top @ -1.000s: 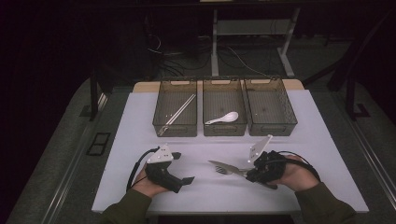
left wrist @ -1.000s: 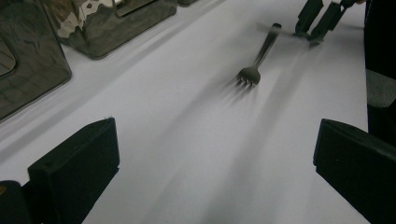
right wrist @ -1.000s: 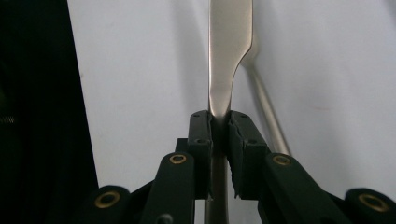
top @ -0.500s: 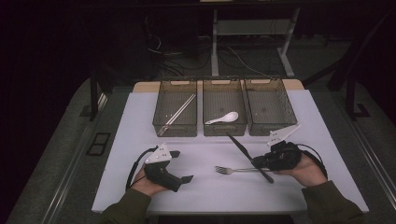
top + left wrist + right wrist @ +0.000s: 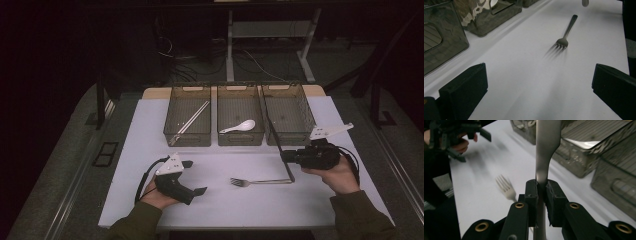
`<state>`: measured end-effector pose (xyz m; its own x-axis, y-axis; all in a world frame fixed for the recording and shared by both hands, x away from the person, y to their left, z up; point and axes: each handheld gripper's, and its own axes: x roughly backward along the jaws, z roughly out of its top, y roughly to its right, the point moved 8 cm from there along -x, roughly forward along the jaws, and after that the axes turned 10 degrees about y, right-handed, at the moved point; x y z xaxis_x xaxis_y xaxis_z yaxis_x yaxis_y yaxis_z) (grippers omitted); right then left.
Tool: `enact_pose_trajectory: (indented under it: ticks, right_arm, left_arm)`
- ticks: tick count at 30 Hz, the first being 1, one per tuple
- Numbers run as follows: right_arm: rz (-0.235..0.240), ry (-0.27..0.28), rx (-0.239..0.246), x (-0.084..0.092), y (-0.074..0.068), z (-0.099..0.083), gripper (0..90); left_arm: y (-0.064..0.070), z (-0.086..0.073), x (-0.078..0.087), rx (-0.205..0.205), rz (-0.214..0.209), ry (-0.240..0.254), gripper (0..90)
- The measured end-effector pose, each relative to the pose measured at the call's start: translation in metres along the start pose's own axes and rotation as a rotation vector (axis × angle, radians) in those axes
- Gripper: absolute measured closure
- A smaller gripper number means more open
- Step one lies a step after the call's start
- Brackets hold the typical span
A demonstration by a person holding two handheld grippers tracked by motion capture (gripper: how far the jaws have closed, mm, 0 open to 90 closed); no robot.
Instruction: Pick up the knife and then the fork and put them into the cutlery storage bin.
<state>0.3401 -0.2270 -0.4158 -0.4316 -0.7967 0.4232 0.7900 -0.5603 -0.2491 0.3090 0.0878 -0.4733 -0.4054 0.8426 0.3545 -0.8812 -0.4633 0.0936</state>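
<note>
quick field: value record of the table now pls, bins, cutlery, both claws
bins: three dark mesh bins in a row; left bin, middle bin, right bin
left bin: chopsticks
middle bin: white spoon
right bin: nothing visible inside
fork: flat on the white table, tines toward the left claw
knife: gripped by the right claw, lifted off the table
left claw: open, holding nothing, aimed at the fork

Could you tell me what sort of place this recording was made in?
Probably a lab or workshop set up for recording, not a kitchen: a white table under a fixed camera, three clear bins sorting cutlery, cables across the dark floor behind, and a hand-held right gripper clamping a knife.
</note>
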Motion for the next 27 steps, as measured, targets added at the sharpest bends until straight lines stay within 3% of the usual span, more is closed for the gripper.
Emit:
enact_pose_trajectory:
  ticks: [13,27]
  right_arm:
    - [-0.087,0.118,-0.020,0.015,0.022,0.034,80.0]
    - [-0.222,0.212,0.000,0.026,0.060,0.101,79.9]
  left_arm:
    - [-0.001,0.002,0.004,0.009,0.021,0.009,0.0]
    - [-0.001,0.003,0.005,0.008,0.020,0.017,0.0]
